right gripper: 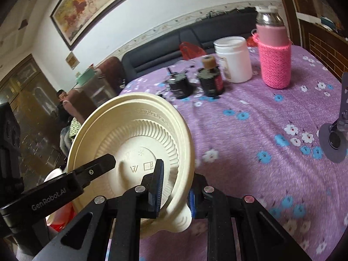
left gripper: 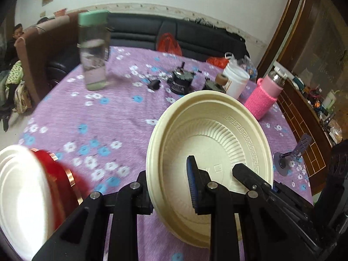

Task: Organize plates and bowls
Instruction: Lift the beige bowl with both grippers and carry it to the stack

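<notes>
A cream disposable plate (left gripper: 208,143) is held on edge above the purple flowered tablecloth (left gripper: 104,113). My left gripper (left gripper: 171,184) is shut on its near rim, one finger on each face; the plate's inside faces this camera. In the right wrist view the same plate (right gripper: 134,134) shows its underside, and my right gripper (right gripper: 174,187) is shut on its lower rim. The other gripper's finger (right gripper: 95,165) crosses the plate from the left. A white plate (left gripper: 21,200) and a red bowl (left gripper: 63,187) sit at the lower left, blurred.
On the table stand a clear bottle with a green lid (left gripper: 94,50), two dark jars (right gripper: 195,82), a white tub (right gripper: 233,58), a pink-sleeved flask (right gripper: 274,52) and a grey phone stand (right gripper: 336,139). A black sofa (left gripper: 174,32) lies behind.
</notes>
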{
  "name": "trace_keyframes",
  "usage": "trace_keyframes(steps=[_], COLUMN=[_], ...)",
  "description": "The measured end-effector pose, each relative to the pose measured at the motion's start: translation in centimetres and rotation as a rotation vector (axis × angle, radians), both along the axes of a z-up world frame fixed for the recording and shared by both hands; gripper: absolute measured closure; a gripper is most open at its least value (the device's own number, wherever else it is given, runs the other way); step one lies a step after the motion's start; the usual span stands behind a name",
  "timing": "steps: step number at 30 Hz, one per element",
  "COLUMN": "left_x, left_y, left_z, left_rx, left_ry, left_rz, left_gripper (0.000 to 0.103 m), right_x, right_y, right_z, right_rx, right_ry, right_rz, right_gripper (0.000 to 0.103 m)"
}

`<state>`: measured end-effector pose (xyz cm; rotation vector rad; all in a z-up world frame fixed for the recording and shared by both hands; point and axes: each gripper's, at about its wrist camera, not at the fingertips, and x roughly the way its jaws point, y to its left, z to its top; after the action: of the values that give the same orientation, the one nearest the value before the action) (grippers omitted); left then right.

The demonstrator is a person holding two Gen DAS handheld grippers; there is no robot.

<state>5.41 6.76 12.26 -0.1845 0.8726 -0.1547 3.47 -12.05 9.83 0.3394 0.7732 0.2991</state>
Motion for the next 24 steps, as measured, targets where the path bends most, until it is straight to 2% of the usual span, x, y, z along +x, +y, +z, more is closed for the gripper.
trace_keyframes(steps=[6, 13, 18, 24], left_x=[-4.6, -9.1, -11.0, -12.1], left_y=[4.2, 10.4, 15.3, 20.0], left_z=[2.0, 3.6, 3.9, 2.9], left_rx=[-0.056, -0.087, -0.106, -0.140], left_ry=[-0.070, -0.127, -0.137, -0.114], left_rz=[0.079, 0.198, 0.297, 0.384], left_gripper=[0.080, 0.079, 0.079, 0.079], right_x=[-2.5, -4.4, -4.8, -4.7], right_y=[3.4, 9.8, 15.1, 19.9], right_z=[2.3, 4.2, 4.4, 3.6], right_rx=[-0.014, -0.059, -0.068, -0.079], right_ry=[-0.051, -0.094, -0.089, -0.053], right_rz=[0.066, 0.193, 0.285, 0.362], right_gripper=[0.082, 0.082, 0.082, 0.082])
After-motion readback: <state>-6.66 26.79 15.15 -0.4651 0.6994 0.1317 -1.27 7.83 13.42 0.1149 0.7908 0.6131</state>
